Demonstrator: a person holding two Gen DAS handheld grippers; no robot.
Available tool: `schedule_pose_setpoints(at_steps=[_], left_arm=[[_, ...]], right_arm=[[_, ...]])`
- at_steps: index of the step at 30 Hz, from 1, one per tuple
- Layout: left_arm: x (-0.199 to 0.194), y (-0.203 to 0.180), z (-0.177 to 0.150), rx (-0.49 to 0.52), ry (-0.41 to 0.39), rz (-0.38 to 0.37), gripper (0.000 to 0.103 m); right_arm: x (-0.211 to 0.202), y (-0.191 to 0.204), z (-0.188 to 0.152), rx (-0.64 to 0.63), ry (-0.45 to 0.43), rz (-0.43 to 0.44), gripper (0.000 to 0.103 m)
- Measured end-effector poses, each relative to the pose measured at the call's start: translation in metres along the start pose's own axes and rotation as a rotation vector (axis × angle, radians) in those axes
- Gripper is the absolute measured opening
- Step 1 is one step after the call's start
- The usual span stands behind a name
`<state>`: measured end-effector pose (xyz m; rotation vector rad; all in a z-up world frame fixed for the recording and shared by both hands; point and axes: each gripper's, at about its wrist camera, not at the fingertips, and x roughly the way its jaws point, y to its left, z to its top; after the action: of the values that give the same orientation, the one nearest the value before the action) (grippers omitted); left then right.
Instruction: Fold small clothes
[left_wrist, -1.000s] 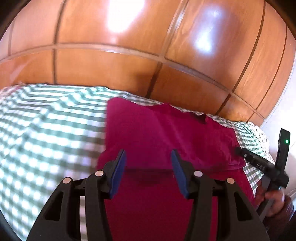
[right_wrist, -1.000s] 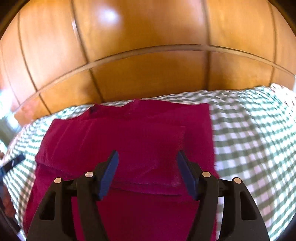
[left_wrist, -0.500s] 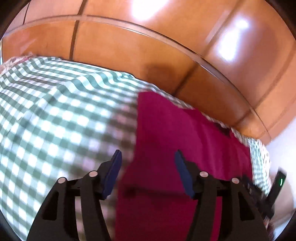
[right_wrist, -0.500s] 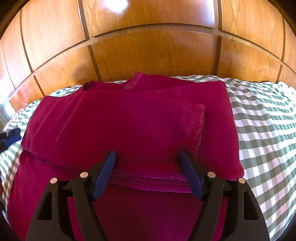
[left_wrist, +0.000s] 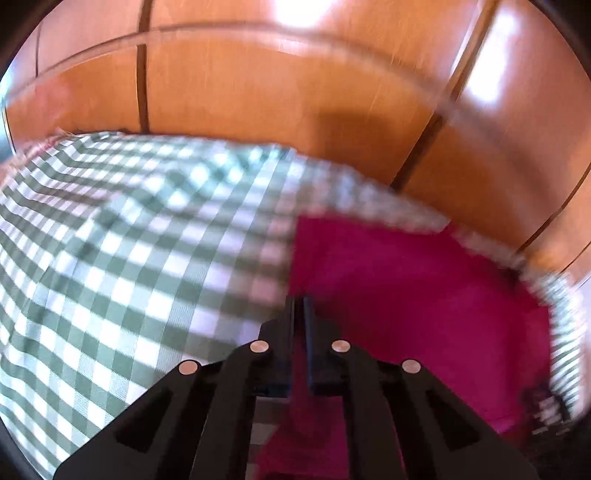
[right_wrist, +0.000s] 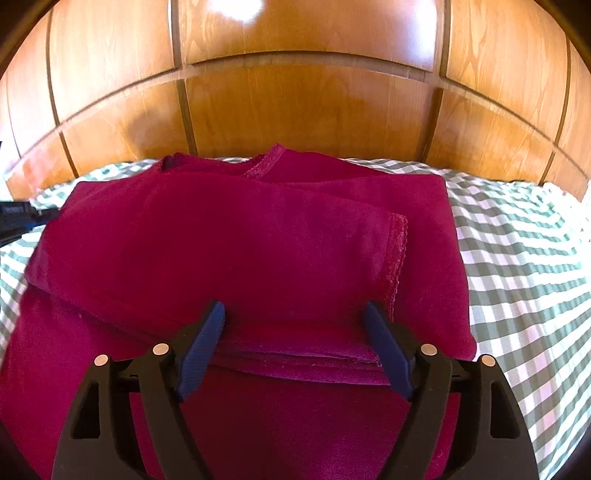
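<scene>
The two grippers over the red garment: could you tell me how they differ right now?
The left gripper has just snapped shut at the red garment's edge; the right gripper has been opening, jaws wide over the folded layers. Left view is blurred, right sharp. Both have black bodies.

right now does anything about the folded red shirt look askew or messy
Slightly. On the crimson shirt, the folded-over sleeve's lace-edged cuff stops short of the shirt's right edge, and layered hems stick out unevenly at the near fold. No damage shows.
</scene>
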<state>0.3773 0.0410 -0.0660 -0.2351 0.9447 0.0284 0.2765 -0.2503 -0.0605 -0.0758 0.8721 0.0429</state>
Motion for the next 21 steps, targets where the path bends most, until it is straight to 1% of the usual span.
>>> schedule_pose_setpoints(at_steps=[1, 3, 5, 6, 8, 9, 10, 12, 14, 17, 19, 21], left_arm=[[0.003, -0.002, -0.004, 0.026, -0.014, 0.019, 0.008], [-0.002, -0.006, -0.006, 0.038, -0.029, 0.045, 0.009], [-0.014, -0.007, -0.008, 0.025, -0.04, 0.079, 0.018], [-0.024, -0.008, -0.011, 0.032, -0.059, 0.087, 0.022], [-0.045, -0.011, -0.018, 0.069, -0.105, 0.08, 0.033], [-0.058, -0.011, -0.026, 0.084, -0.131, 0.08, 0.042], [-0.071, -0.014, -0.033, 0.104, -0.157, 0.071, 0.044], [-0.083, -0.019, -0.044, 0.138, -0.166, 0.052, 0.045], [-0.092, -0.025, -0.056, 0.169, -0.173, 0.05, 0.045], [-0.106, -0.029, -0.066, 0.155, -0.191, 0.019, 0.045], [-0.115, -0.032, -0.07, 0.145, -0.201, 0.005, 0.054], [-0.124, -0.034, -0.076, 0.142, -0.212, 0.003, 0.054]], right_arm=[[0.0, 0.001, 0.0, -0.006, -0.001, -0.009, 0.079], [0.0, 0.002, 0.0, -0.011, -0.001, -0.021, 0.08], [0.001, 0.001, 0.0, -0.009, 0.002, -0.021, 0.08], [0.001, 0.001, 0.0, -0.01, 0.002, -0.021, 0.08], [0.001, 0.001, 0.0, -0.011, 0.001, -0.023, 0.08], [0.001, 0.001, 0.0, -0.01, 0.001, -0.023, 0.08], [0.001, 0.001, 0.0, -0.01, 0.001, -0.023, 0.08], [0.001, 0.001, 0.0, -0.01, 0.0, -0.025, 0.08], [0.001, 0.002, 0.0, -0.013, 0.0, -0.028, 0.08], [0.001, 0.002, 0.0, -0.015, -0.002, -0.036, 0.082], [0.001, 0.002, 0.0, -0.017, -0.003, -0.041, 0.082], [0.001, 0.003, 0.0, -0.019, -0.002, -0.043, 0.082]])
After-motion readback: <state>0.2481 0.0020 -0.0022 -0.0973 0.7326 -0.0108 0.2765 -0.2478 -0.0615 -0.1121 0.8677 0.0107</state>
